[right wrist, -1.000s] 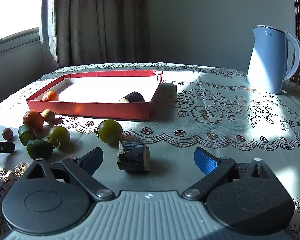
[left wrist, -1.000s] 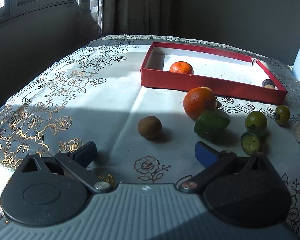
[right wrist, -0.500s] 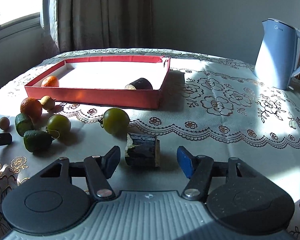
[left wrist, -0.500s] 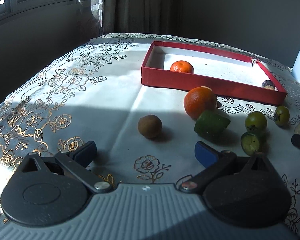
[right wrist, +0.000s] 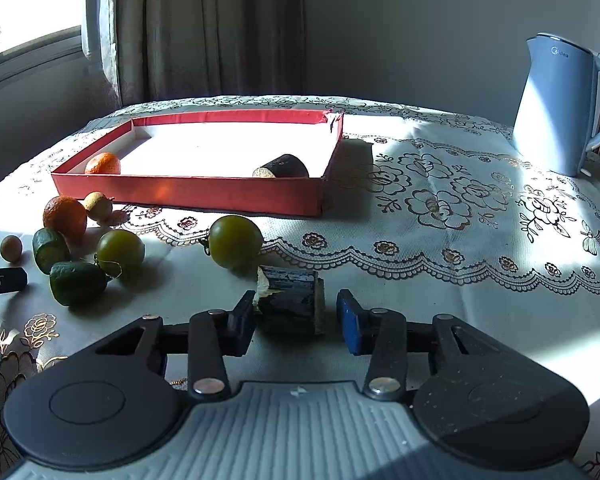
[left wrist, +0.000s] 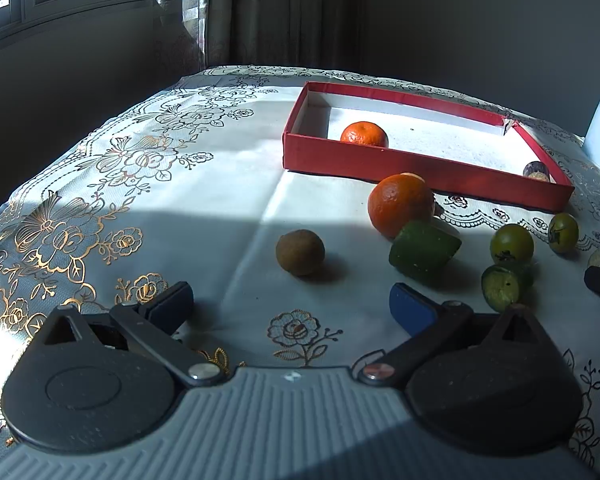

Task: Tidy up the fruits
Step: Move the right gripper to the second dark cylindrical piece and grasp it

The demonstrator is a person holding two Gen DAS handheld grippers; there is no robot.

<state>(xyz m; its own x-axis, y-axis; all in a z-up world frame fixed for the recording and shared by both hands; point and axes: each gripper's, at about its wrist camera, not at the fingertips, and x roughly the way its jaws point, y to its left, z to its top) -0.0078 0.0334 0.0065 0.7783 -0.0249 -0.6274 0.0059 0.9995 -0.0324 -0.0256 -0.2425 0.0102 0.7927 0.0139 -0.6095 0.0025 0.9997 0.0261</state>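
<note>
Left gripper (left wrist: 291,300) spread wide over bare worktop (left wrist: 204,200), brown round fruit (left wrist: 300,252) at 12 o'clock ahead, untouched. Red tray (right wrist: 188,194) at 11 o'clock from right gripper (right wrist: 296,318), mandarin (right wrist: 103,163) inside. Right gripper closing around dark cut piece (right wrist: 290,298); left pad touching, right pad just apart.

text: "idea" (first letter unclear, logo mark) | on: blue kettle (right wrist: 556,104), upper body | other text: none legible
</note>
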